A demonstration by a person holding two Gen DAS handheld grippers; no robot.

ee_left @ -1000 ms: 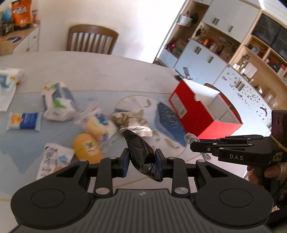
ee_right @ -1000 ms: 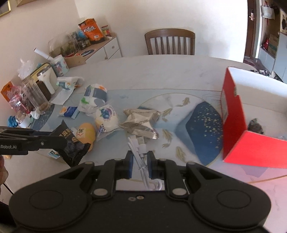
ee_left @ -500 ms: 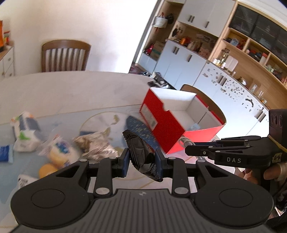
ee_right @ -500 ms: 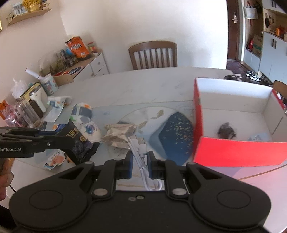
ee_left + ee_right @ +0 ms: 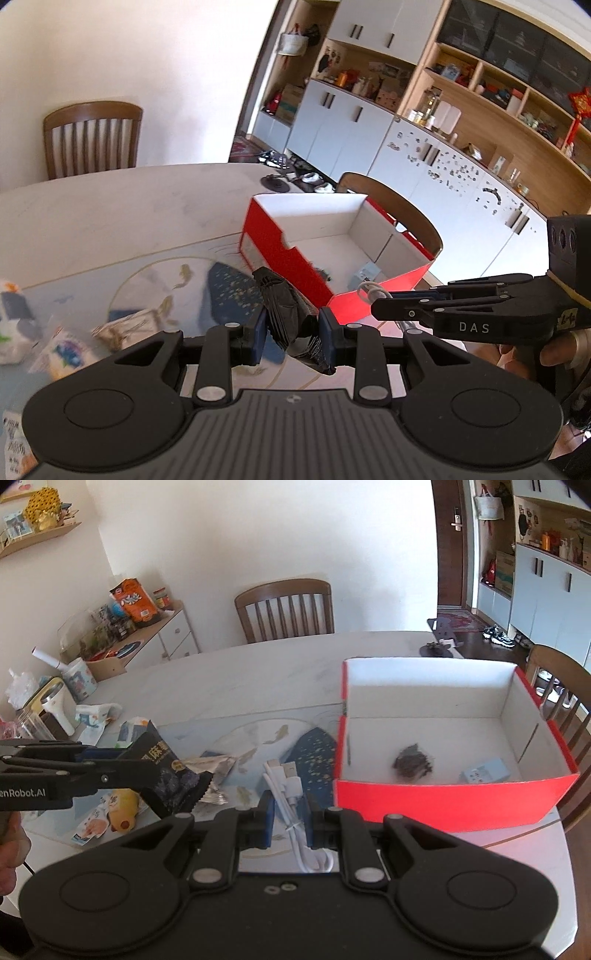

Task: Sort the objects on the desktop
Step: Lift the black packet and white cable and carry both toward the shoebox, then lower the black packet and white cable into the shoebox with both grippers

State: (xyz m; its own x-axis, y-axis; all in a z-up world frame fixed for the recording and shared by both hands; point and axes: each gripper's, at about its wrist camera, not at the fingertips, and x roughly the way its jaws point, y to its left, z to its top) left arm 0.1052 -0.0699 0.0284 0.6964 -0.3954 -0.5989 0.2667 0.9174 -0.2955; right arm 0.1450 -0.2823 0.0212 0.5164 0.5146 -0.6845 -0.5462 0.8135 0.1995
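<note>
Now both my grippers have moved closer to the red box (image 5: 443, 805), left (image 5: 291, 328) pinching the black bag (image 5: 286, 314), right (image 5: 290, 814) pinching the white cable (image 5: 291, 812); dropping them in comes next.

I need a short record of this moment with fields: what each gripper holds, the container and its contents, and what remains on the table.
left gripper: shut on black snack packet
right gripper: shut on white USB cable
container: red cardboard box, open top, white inside, at the right end of the table
box contents: a dark crumpled item and a small light blue packet
remaining on table: silver crumpled wrapper, yellow packet, several other snack packets on the left
</note>
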